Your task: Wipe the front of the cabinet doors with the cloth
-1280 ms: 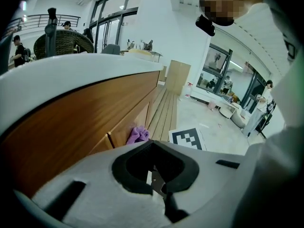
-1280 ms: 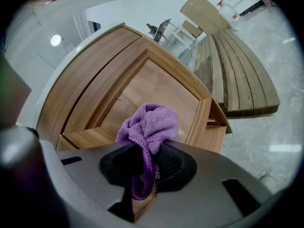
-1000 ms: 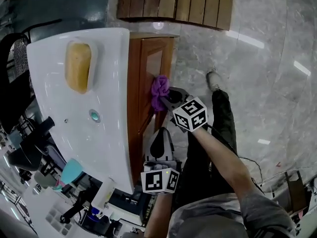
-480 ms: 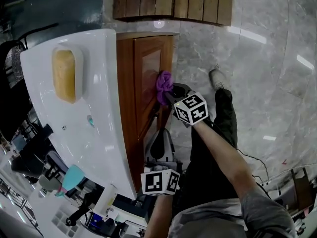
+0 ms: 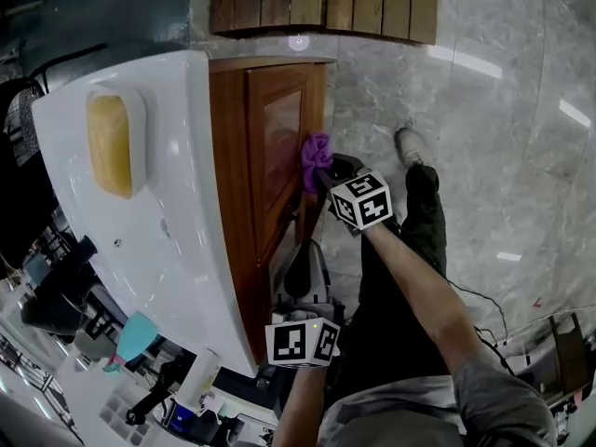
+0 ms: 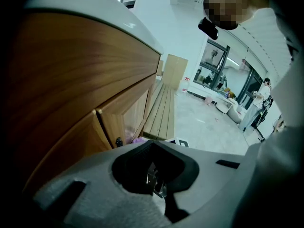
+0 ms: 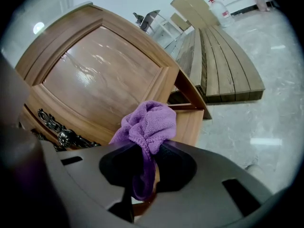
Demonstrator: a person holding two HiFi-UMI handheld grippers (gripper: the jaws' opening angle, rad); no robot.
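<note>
At the left, a yellow oblong sponge (image 5: 110, 145) is lying on the glossy white washbasin top (image 5: 182, 222). Just right of it, the brown wooden cabinet door (image 5: 279, 133) is standing. I am holding my left gripper (image 5: 304, 257) near the cabinet's near end, jaws closed together on nothing. My right gripper (image 5: 328, 171) is pinching the crumpled purple cloth (image 5: 315, 155) tightly, and the cloth is pressing against the door's frame beside the panel.

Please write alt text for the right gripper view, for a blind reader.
The right gripper is shut on a bunched purple cloth, in front of a glossy wooden cabinet door. An ornate dark handle shows at lower left; a slatted wooden platform lies beyond.
</note>
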